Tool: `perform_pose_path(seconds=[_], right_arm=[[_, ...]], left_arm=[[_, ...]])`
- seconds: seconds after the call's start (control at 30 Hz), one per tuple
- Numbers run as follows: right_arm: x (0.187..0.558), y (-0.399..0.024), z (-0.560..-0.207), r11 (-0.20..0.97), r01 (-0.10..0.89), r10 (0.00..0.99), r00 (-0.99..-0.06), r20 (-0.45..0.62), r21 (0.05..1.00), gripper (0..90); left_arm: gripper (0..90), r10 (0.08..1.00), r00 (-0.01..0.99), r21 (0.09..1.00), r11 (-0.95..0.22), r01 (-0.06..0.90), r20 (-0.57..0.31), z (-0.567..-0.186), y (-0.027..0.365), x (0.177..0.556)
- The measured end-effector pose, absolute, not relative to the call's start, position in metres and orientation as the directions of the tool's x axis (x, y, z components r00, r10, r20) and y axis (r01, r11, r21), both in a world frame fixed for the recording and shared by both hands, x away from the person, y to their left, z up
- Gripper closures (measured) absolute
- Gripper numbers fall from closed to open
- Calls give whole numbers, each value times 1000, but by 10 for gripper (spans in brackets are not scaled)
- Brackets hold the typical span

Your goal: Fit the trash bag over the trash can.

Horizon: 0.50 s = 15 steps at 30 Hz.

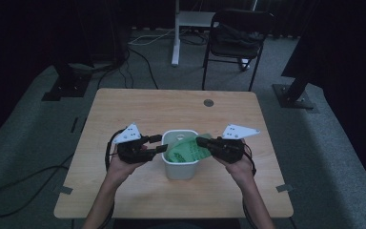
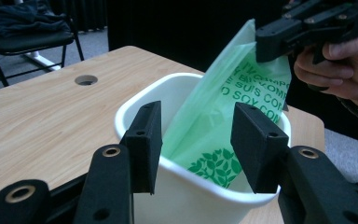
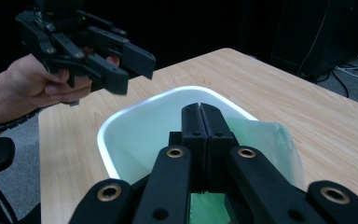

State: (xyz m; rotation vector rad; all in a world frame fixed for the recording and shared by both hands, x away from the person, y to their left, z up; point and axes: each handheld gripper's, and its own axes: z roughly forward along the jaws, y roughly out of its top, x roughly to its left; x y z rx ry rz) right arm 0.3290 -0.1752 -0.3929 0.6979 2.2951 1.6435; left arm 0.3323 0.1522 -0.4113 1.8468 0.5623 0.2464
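Observation:
A white bin (image 1: 178, 171) stands in the middle of the wooden table (image 1: 138, 109). A pale green bag (image 1: 187, 150) with printed leaves and lettering hangs partly inside it. My right gripper (image 1: 199, 141) is shut on the bag's upper edge, just above the bin's right rim. In the left gripper view that grip (image 2: 266, 46) holds the bag (image 2: 223, 112) up at a slant over the bin (image 2: 135, 100). My left gripper (image 1: 159, 143) is open beside the bin's left rim, its jaws apart and holding nothing. In the right gripper view the shut jaws (image 3: 200, 112) point into the bin (image 3: 121, 135).
A round cable hole (image 1: 208, 102) sits near the table's far edge. Behind the table stand a black chair (image 1: 236, 38) and a white post (image 1: 176, 33). Black stand bases (image 1: 295, 98) and cables (image 1: 124, 67) lie on the grey floor.

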Motion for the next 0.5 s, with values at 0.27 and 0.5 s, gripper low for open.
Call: perform_pose_path(seconds=[0.27, 0.5], right_arm=[[330, -171, -386, 253, 231, 497, -864, 79, 939, 899], [330, -166, -380, 241, 220, 477, -875, 82, 945, 900]], left_arm=[[557, 474, 875, 929, -274, 248, -94, -412, 140, 334], [616, 469, 880, 930, -286, 232, -75, -409, 131, 334]])
